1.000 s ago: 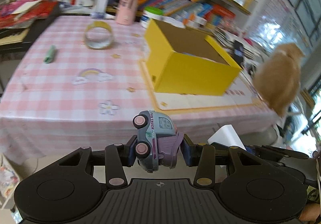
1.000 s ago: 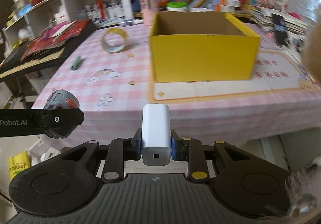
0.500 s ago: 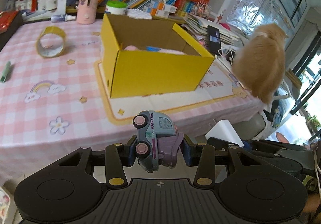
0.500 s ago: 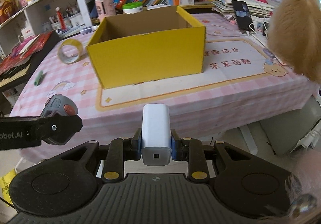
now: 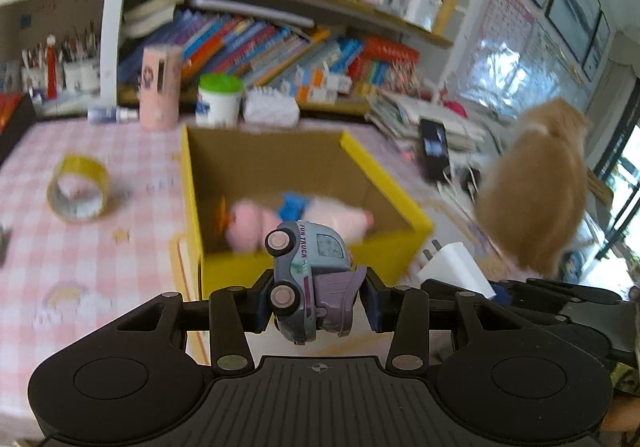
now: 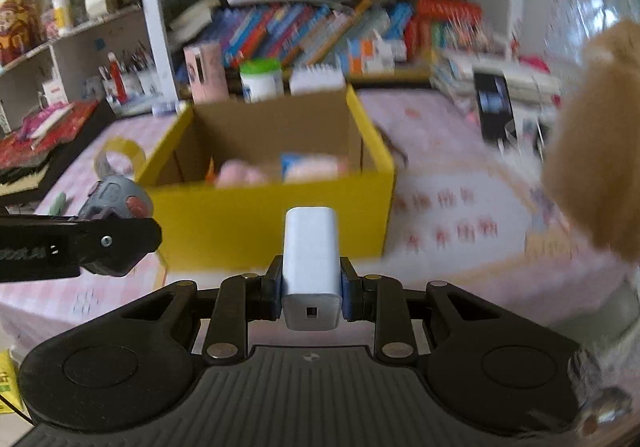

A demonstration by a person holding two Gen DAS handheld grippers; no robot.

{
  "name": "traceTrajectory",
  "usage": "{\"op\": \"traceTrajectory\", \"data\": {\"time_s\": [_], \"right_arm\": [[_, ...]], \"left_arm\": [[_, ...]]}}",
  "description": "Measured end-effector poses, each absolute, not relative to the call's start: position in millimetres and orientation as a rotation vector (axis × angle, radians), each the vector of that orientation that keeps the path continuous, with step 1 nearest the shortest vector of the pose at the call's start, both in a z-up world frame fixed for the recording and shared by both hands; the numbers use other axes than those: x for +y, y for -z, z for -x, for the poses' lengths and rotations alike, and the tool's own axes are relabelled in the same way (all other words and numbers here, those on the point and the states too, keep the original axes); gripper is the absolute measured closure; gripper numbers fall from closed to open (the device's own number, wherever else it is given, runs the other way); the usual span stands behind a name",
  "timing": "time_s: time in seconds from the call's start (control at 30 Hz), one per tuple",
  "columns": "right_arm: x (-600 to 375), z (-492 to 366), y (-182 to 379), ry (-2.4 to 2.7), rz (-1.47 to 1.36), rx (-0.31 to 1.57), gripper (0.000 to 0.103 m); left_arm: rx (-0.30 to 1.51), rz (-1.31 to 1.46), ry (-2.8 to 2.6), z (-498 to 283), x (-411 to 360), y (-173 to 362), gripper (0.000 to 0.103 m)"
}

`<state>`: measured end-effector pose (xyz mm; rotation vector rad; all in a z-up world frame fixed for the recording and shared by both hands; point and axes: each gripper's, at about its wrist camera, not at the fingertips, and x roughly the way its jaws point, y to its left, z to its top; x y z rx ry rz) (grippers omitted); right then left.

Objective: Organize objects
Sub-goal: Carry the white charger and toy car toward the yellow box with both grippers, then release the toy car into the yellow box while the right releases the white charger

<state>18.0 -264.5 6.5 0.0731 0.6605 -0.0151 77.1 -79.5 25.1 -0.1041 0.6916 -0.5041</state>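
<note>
Fingers clamp my loads: left fingers (image 5: 316, 301) pinch the toy truck (image 5: 308, 279) tilted, right fingers (image 6: 311, 283) the charger (image 6: 311, 267). Yellow box (image 6: 272, 223) at twelve o'clock; cat (image 6: 596, 151) at two could bump them.

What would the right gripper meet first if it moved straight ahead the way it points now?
Most likely the near wall of the yellow box. The right gripper, shut on the white charger, points at that wall, below its rim; depth is unclear, so the gap cannot be judged.
</note>
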Motion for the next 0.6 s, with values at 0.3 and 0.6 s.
{"op": "traceTrajectory", "data": {"time_s": [0.3,0.6], "right_arm": [[-293.0,-88.2,-29.6,-0.079,-0.07,0.586,0.079],[-303.3,-153.8,-17.6,-0.17,-0.04,0.622,0.079]], "left_arm": [[0.658,0.069,0.392,-128.4,-105.5,-28.1,0.061],[0.755,-0.03,0.304,-167.7,-129.6,7.1,0.061]]}}
